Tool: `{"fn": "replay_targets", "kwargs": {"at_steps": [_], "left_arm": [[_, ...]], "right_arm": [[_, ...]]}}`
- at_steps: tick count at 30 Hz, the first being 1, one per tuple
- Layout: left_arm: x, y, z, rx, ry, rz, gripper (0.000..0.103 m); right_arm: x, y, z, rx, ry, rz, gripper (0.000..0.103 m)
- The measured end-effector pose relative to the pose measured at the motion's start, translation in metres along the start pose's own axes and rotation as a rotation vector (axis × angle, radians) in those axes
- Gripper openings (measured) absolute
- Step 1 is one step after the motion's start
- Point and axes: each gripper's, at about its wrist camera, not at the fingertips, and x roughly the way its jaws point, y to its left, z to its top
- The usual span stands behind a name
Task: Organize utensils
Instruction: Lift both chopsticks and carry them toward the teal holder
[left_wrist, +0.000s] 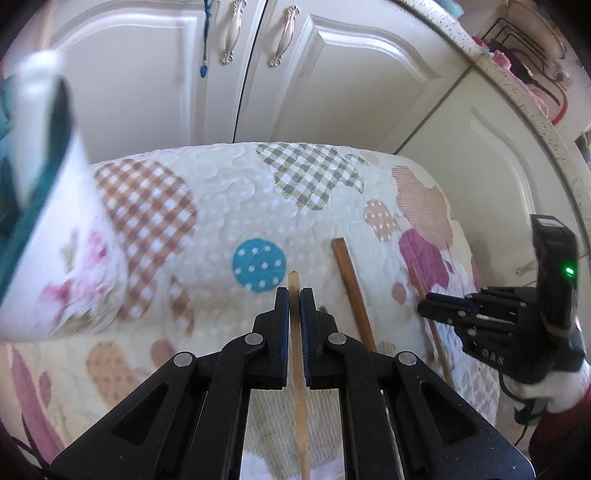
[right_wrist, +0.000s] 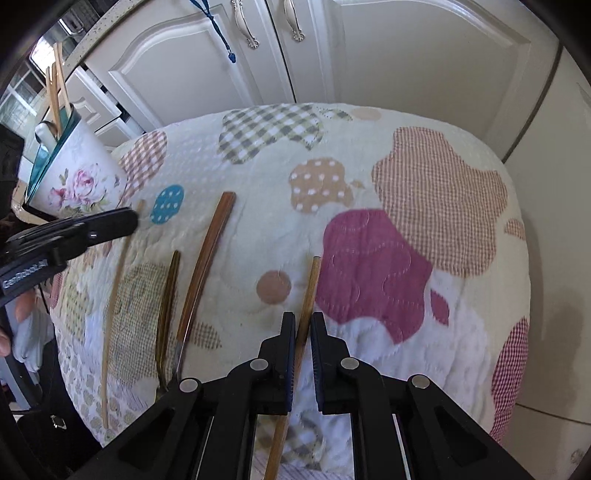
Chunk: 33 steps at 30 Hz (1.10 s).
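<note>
In the left wrist view my left gripper (left_wrist: 294, 295) is shut on a pale chopstick (left_wrist: 300, 391), whose tip pokes out past the fingers. A floral cup (left_wrist: 55, 258) looms blurred at the left. In the right wrist view my right gripper (right_wrist: 303, 321) is shut on a brown wooden chopstick (right_wrist: 312, 280) over the patchwork cloth (right_wrist: 424, 192). The left gripper (right_wrist: 123, 221) shows there at the left, holding the pale chopstick (right_wrist: 112, 302). The cup (right_wrist: 77, 173) behind it holds a few chopsticks (right_wrist: 57, 85). The right gripper (left_wrist: 432, 310) appears at the right of the left wrist view.
A brown-handled utensil (right_wrist: 210, 254) and a dark-handled one (right_wrist: 168, 295) lie on the cloth between the two grippers. White cupboard doors (right_wrist: 388, 55) stand right behind the cloth-covered surface. A dish rack (left_wrist: 517, 40) sits on the counter at the far right.
</note>
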Motion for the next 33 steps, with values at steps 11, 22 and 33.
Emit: {"fn": "replay_targets", "kwargs": {"at_steps": [11,22,33], "left_arm": [[-0.038,0.005,-0.005,-0.018,-0.065,-0.01,0.005],[-0.088,0.016,-0.01,-0.013,-0.137,-0.032,0.005],[-0.099,0.024,-0.016,-0.039,-0.149,-0.041,0.005]], "right_arm": [[0.013,0.01,0.021,0.0,0.011,-0.04,0.008],[-0.038,0.025,0.011,-0.031,-0.083,-0.009,0.006],[0.011,0.022,0.015,-0.061,0.039,-0.077,0.007]]}}
